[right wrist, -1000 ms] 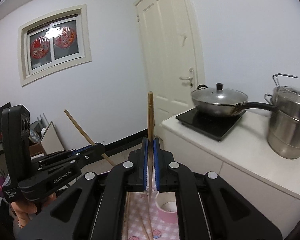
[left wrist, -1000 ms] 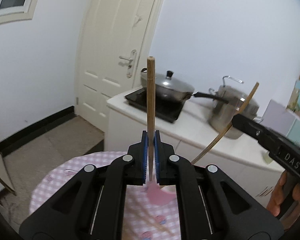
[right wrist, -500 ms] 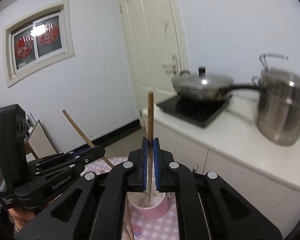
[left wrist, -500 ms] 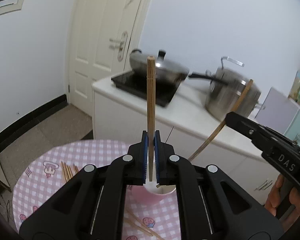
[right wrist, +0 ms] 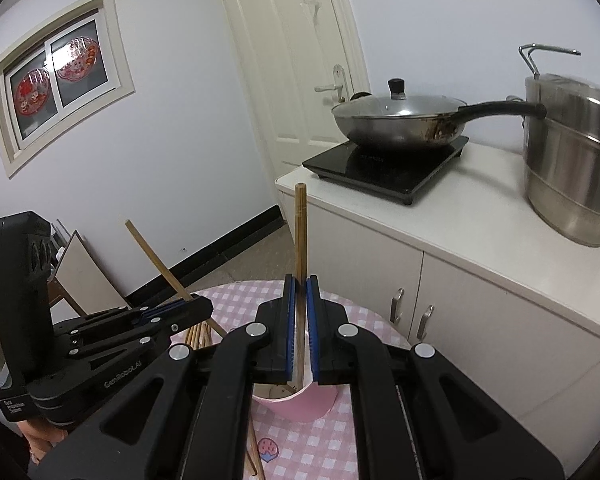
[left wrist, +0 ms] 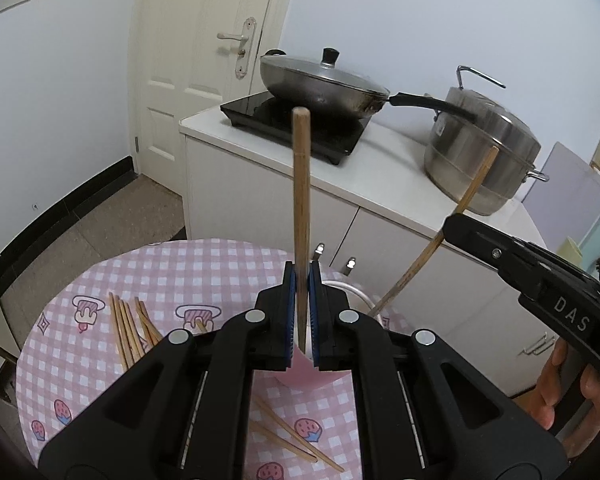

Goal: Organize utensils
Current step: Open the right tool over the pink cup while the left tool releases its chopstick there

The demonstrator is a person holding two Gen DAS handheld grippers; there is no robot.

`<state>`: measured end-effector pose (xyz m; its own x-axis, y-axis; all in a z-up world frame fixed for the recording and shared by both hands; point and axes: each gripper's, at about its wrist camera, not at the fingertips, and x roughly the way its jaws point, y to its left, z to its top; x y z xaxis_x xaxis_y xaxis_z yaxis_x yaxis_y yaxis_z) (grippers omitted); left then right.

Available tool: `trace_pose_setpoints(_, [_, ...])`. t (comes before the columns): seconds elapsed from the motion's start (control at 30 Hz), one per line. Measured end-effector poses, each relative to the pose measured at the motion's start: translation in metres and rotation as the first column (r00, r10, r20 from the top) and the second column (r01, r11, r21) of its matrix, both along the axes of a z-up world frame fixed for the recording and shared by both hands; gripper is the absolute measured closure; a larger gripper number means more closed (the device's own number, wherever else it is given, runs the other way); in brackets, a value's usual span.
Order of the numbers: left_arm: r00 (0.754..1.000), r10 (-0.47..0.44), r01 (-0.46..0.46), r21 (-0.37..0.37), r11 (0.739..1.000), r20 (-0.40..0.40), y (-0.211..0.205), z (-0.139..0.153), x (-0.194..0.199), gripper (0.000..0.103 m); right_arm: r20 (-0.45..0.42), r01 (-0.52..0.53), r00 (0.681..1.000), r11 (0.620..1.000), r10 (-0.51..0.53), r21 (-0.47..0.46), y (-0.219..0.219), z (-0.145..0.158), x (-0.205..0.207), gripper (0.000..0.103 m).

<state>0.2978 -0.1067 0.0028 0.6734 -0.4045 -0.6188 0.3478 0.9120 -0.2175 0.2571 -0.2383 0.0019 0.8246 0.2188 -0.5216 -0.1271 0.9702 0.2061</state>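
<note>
White walls, a panelled door (left wrist: 204,60) and a counter (left wrist: 380,176) with a hob (left wrist: 292,124), a lidded wok (left wrist: 320,84) and a steel pot (left wrist: 484,152) fill the background; a window (right wrist: 56,76) shows in the right wrist view. Below them stands a round table (left wrist: 160,272) under a pink checked cloth.

On the cloth sits a pink cup (right wrist: 300,400), directly beneath both grippers. The left gripper (left wrist: 302,312) is clamped narrow on one chopstick (left wrist: 301,200), which points to 12 o'clock in its own view, its lower tip reaching the cup's mouth. The right gripper (right wrist: 300,320) is likewise pinched tight on a second chopstick (right wrist: 300,248), also at 12 o'clock, with its lower end inside the cup.

In the left wrist view the right gripper enters from 3 o'clock, and its stick slants toward 1 o'clock across the pot. In the right wrist view the left gripper sits at 9 o'clock, its stick leaning toward 11 o'clock.

Loose chopsticks (left wrist: 130,328) lie bunched on the cloth at 8 o'clock of the cup in the left view, and a pair (left wrist: 296,436) lies near the bottom edge. A hand (left wrist: 560,388) grips the right tool at 4 o'clock.
</note>
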Motion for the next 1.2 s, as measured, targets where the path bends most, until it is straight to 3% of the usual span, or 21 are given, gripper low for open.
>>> trace_pose_setpoints(0.37, [0.998,-0.02,0.019,-0.015,1.0,-0.059,0.002,-0.006,0.006,0.096,-0.021,0.008,1.0,1.0,-0.008,0.01,-0.005,-0.002,-0.002,0.098])
trace_pose_setpoints(0.87, [0.997,-0.047,0.049,0.023,0.999,-0.065,-0.002,-0.002,-0.002,0.095,-0.047,0.01,0.999,1.0,-0.009,0.021,-0.007,-0.001,-0.009,0.088])
trace_pose_setpoints(0.9, [0.997,-0.047,0.049,0.03,0.998,-0.068,-0.002,-0.002,-0.003,0.088,-0.045,0.008,0.999,1.0,-0.007,0.019,-0.006,0.0,-0.01,0.087])
trace_pose_setpoints(0.93, [0.996,-0.047,0.049,0.029,0.998,-0.071,-0.002,-0.001,-0.003,0.068,-0.044,0.007,0.999,1.0,-0.007,0.017,-0.006,0.0,-0.012,0.086])
trace_pose_setpoints(1.0, [0.998,-0.028,0.029,0.013,1.0,-0.047,0.0,0.001,-0.006,0.038,-0.042,0.002,0.999,1.0,-0.002,0.014,-0.003,0.0,-0.015,0.085])
trace_pose_setpoints(1.2, [0.999,-0.032,0.032,0.017,0.999,-0.039,0.002,0.004,-0.012,0.038,-0.038,-0.007,0.999,1.0,0.007,-0.009,0.003,0.001,-0.022,0.085])
